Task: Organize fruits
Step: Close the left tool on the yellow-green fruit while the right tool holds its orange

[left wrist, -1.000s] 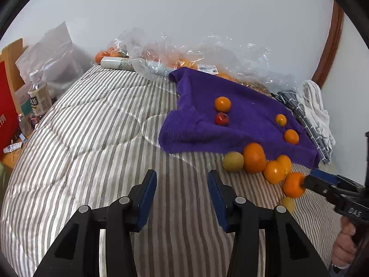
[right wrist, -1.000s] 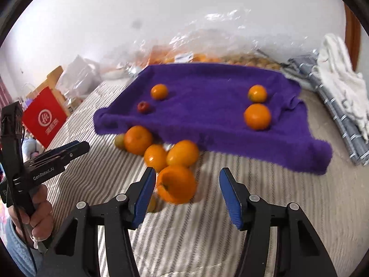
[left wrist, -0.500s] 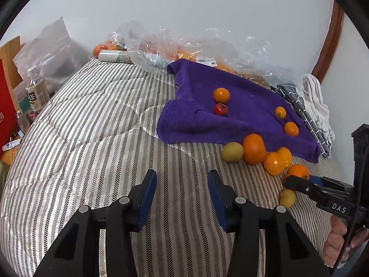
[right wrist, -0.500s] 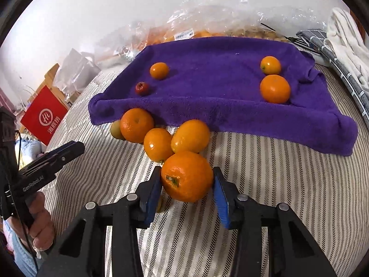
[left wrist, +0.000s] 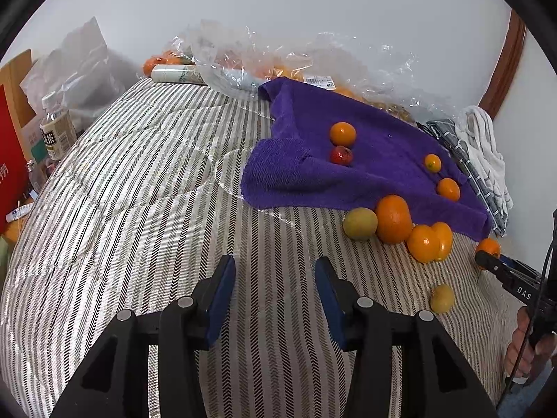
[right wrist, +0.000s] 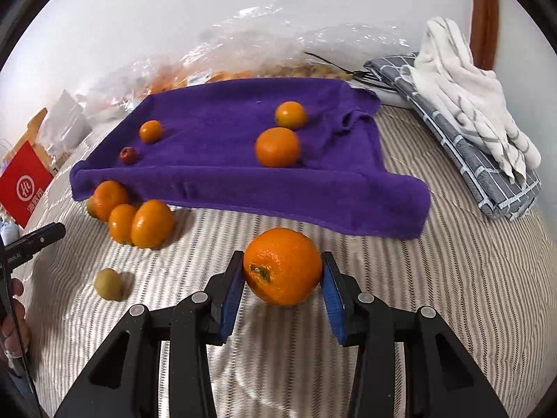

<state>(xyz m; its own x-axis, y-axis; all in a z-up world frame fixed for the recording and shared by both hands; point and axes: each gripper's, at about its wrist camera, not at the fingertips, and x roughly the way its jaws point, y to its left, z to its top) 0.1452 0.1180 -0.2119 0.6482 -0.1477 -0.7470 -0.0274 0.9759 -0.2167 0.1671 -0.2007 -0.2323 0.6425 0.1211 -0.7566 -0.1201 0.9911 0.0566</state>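
Right claw (right wrist: 282,278) tight on orange (right wrist: 282,266); left claw (left wrist: 275,284) opening, empty, "DAS"-marked.

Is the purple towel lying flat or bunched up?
Mostly spread flat. The purple towel lies open with four fruits on it, though its front edge rolls and one corner wrinkles.

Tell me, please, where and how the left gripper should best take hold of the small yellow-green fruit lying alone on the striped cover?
Grip the small yellow-green fruit across its widest middle, probably from above; it is round and lies apart from the others.
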